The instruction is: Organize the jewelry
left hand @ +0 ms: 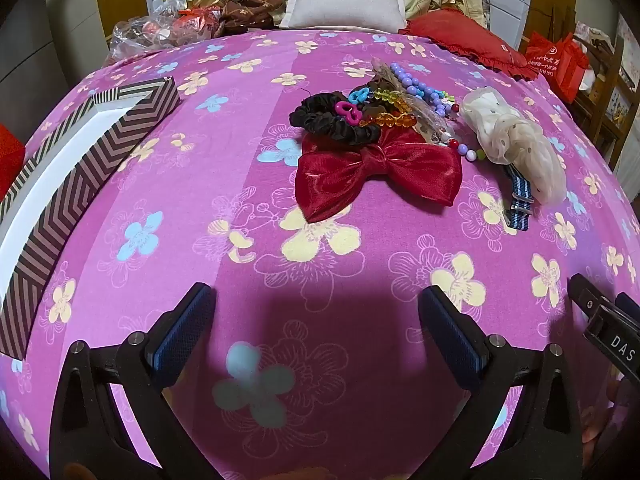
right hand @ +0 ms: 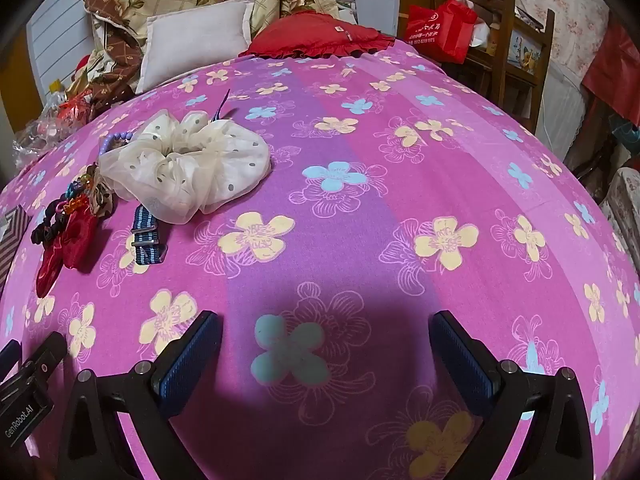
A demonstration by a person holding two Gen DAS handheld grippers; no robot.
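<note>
Pink flower-printed bedsheet (left hand: 248, 184) fills both views, with a tangled heap of accessories at upper centre of the left view: shiny red fabric bow (left hand: 376, 176), black scrunchie (left hand: 328, 120), purple bead strand (left hand: 416, 88), cream dotted scrunchie (right hand: 188, 164). Left gripper (left hand: 316, 320) and right gripper (right hand: 328, 344) hover spread wide, holding nothing; a chevron-striped open box (left hand: 80, 168) sits far left. Because the pieces overlap, a pinch could likely drag several along together.

Both wrist views low over the bedsheet (left hand: 320, 240), facing the pillows, sharing the accessory pile (right hand: 80, 216)
</note>
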